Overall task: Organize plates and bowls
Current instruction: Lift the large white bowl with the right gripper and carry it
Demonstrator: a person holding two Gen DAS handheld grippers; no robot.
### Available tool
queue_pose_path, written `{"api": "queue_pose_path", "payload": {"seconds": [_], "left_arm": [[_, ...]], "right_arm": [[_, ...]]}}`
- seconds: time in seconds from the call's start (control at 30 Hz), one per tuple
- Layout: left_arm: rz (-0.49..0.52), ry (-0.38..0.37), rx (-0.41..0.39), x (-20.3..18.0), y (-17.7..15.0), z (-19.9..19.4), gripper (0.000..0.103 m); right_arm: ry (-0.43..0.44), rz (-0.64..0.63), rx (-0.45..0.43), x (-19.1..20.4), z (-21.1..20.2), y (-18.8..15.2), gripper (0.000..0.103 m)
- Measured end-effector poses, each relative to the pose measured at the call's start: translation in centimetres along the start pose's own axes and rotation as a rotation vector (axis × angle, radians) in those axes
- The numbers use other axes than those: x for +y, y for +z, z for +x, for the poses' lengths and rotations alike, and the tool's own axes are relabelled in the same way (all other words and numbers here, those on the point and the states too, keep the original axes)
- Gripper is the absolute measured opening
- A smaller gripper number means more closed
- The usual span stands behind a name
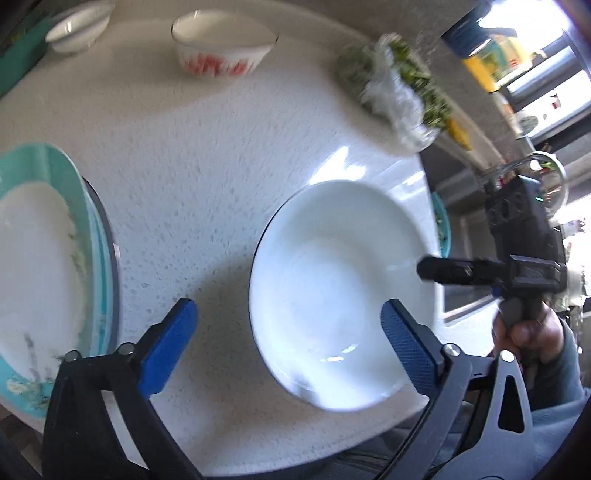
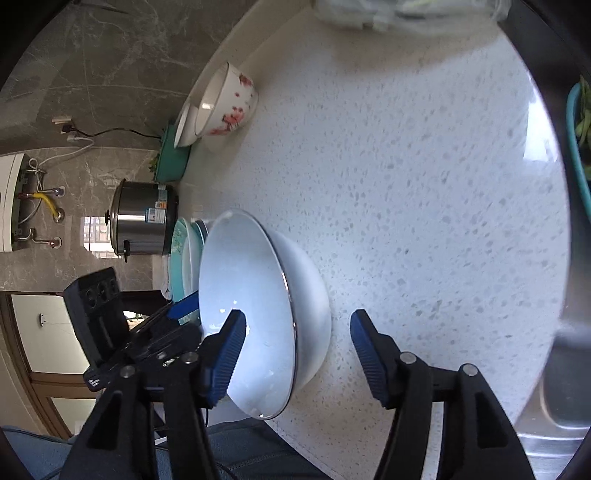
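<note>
Risk, judged from position: the white bowl sits close to the front edge of the speckled counter. A pad catching the rim on the way out could tip it or nudge it toward that edge. In the right wrist view one pad lies inside the bowl and the other outside its wall, so a sideways pull is the likely cause.

Second risk: the two grippers are near each other over the bowl and could collide.

Left gripper: jaws wide apart, holding nothing. One pad is over the bare counter, the other overlaps the bowl's rim; I cannot tell whether it touches.

Right gripper: jaws partly open, straddling the bowl wall, with a clear gap on the outer side. No grip visible.

Other dishes: teal-rimmed plates stacked left of the bowl; a red-patterned bowl and a small white bowl toward the back.
</note>
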State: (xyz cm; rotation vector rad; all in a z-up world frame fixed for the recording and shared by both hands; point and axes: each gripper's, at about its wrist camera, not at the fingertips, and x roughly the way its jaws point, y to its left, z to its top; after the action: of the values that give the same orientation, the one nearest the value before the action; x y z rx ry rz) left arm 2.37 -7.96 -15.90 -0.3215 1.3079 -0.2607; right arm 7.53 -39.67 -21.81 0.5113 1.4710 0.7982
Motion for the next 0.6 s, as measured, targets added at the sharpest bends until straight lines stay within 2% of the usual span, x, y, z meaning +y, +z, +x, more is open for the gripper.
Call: {"api": "queue_pose_path", "payload": {"seconds": [0.1,0.17,0.23,0.3,0.4,0.43,0.5,0.53,0.6], "left_arm": [[-0.003,-0.036,-0.032,0.5,0.7,-3.5,0.103],[0.006,-0.037,-0.1,1.9,2.1,-7.1,0.103],[0.027,0.021,-0.181,3.9,3.9,-10.2,0.103],[0.029,0.129,-0.283,7.8,6.9,-13.2,0.103],[-0.03,0.195,-0.351,13.5,11.4,-15.3,0.103],[-0.058,0.214,-0.365,15.7,13.1,-15.6,0.103],[-0.133,0.273,-0.331,19.8,17.0,-15.1,0.102],[-0.156,0.268,-0.332,21.6,18.4,-15.0,0.101],[-0.144,0.298,-0.354,24.1,21.1,-14.3,0.101]], "right_arm": [[-0.001,-0.019,-0.055,1.0,-2.1,1.2,0.07],[0.007,-0.043,-0.087,2.2,-3.0,2.2,0.072],[0.033,-0.078,-0.127,4.6,-3.5,3.8,0.074],[0.059,-0.122,-0.161,7.4,-3.2,5.6,0.074],[0.073,-0.193,-0.208,13.1,-1.1,9.5,0.074],[0.073,-0.21,-0.221,14.6,-0.4,10.6,0.074],[0.04,-0.228,-0.261,18.2,2.1,13.9,0.073],[0.036,-0.219,-0.266,19.4,3.4,15.1,0.072],[0.052,-0.221,-0.261,22.0,6.5,18.0,0.069]]}}
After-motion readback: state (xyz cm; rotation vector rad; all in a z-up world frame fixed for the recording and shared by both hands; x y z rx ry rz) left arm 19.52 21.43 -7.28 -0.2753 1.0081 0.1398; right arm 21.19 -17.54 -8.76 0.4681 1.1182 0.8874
